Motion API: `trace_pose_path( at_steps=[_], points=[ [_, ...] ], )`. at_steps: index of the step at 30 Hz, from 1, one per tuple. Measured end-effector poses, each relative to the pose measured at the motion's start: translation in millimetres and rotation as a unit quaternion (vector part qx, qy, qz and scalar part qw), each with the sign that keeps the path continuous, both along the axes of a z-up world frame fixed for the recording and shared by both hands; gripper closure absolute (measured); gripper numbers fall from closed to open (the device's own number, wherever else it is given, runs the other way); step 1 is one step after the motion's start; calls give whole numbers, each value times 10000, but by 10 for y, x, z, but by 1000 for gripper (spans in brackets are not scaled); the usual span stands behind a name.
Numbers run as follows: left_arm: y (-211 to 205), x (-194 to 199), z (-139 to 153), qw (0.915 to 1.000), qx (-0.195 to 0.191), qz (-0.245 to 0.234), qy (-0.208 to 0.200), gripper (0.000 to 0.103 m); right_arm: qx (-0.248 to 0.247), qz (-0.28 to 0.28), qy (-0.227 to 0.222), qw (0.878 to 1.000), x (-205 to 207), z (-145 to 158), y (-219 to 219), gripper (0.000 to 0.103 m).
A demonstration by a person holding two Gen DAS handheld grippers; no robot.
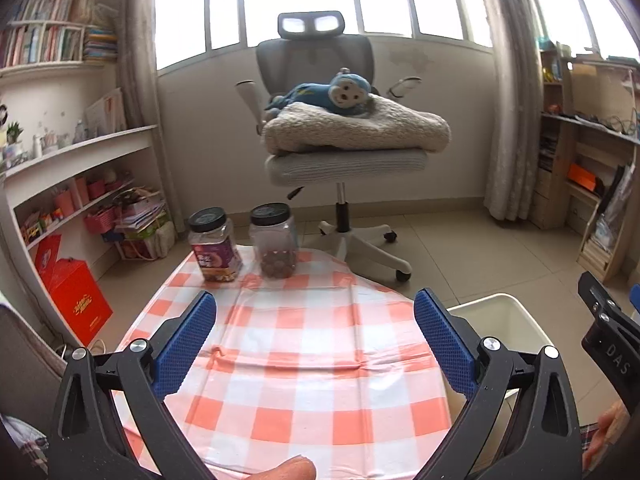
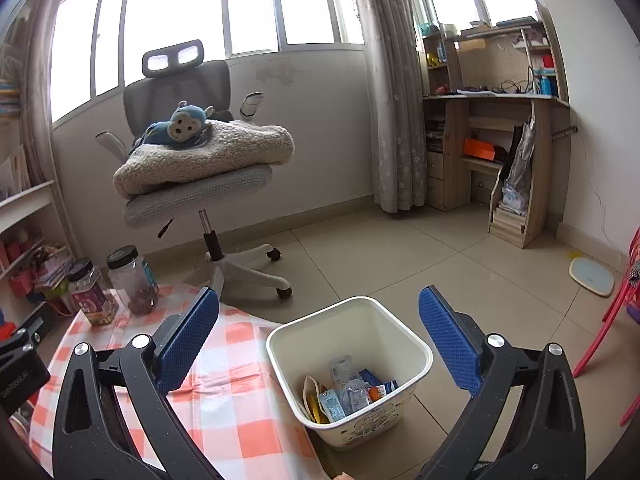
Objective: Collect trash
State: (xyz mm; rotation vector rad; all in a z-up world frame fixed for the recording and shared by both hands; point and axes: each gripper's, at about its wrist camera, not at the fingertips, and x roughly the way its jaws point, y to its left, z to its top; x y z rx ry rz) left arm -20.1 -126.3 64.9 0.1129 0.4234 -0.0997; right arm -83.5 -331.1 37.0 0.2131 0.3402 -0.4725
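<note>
Checked cloth (image 1: 296,360) looks cleared; bin (image 2: 416,344) holds wrappers (image 2: 348,396). Both grippers (image 1: 316,344) (image 2: 320,344) gape wide, empty; likely finished, only checking for strays remains.

two jars (image 1: 244,242) stand side by side at the far edge of the table (image 1: 304,360), the bin (image 2: 348,364) sits on the floor just right of it holding trash (image 2: 344,392), and a chair (image 1: 340,120) stands beyond.

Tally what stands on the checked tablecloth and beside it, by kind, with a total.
Black-lidded jars on the cloth: 2, labelled jar and clear jar
White bins on the floor beside the table: 1, bin, holding wrappers
Total: 3
</note>
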Motion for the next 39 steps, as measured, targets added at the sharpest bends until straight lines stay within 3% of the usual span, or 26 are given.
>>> trace_pose_path(
  at_steps=[7,14,22,39],
  points=[
    [540,-173,-256,9988,-488,-40,31,7,-179,645,105,9977,-19,-101,552,7],
    [773,-227,-448,9987,-472,119,115,7,-377,910,351,9945,-1,-263,874,7],
    [980,-182,-526,9964,-685,215,450,7,-438,961,334,9939,29,-267,951,7],
    [1075,-156,-546,9947,-828,276,538,7,-439,1059,273,9930,31,-258,1013,7]
  ],
)
